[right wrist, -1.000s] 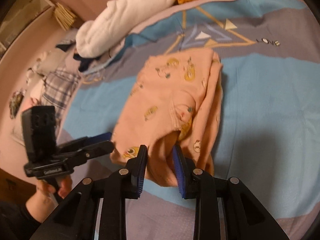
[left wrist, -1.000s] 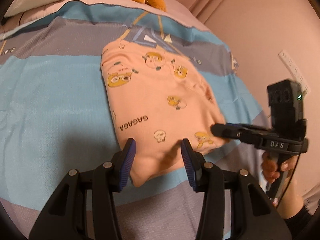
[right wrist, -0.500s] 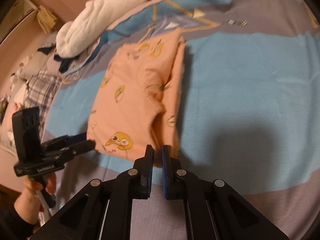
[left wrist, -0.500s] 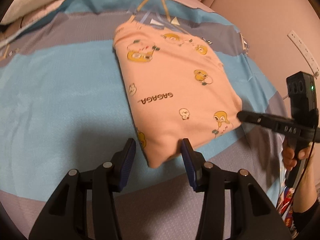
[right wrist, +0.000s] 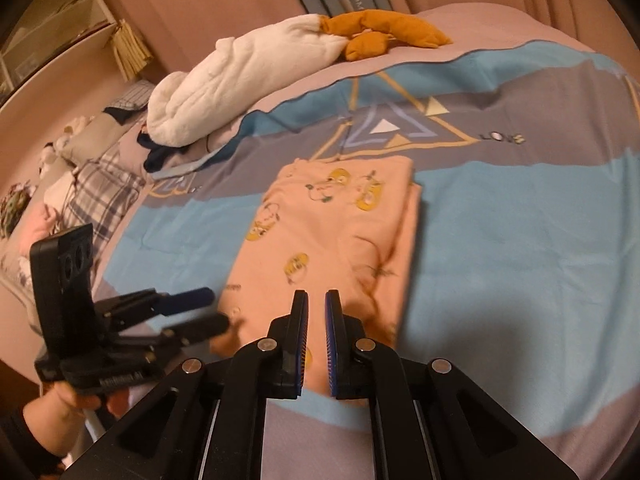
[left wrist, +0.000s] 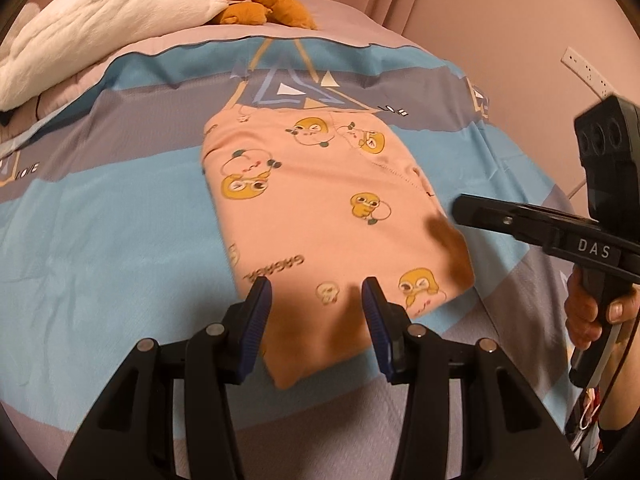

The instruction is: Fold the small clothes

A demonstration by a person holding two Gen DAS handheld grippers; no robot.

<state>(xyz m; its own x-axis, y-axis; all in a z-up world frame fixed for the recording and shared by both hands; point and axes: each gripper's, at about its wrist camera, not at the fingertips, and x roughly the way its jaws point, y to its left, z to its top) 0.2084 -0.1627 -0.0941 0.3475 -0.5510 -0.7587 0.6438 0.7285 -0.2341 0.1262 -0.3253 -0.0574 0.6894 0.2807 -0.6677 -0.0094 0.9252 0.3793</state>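
A small pink garment (left wrist: 320, 216) with yellow cartoon prints lies folded flat as a rectangle on the bed; it also shows in the right wrist view (right wrist: 332, 240). My left gripper (left wrist: 316, 300) is open and empty, held above the garment's near edge. My right gripper (right wrist: 316, 320) has its jaws nearly closed with a thin gap and nothing between them, above the garment's near right corner. It shows from the side in the left wrist view (left wrist: 460, 208). The left gripper also appears at the left of the right wrist view (right wrist: 216, 308).
The bedspread (left wrist: 100, 220) is striped blue and grey. A white plush blanket (left wrist: 100, 20) and an orange soft toy (left wrist: 264, 6) lie at the head of the bed. Plaid and other clothes (right wrist: 96, 196) are piled at the left. A wall (left wrist: 520, 40) stands on the right.
The garment has been laid flat and released. Both grippers have lifted and drawn back from it. The right gripper's jaws have parted slightly.
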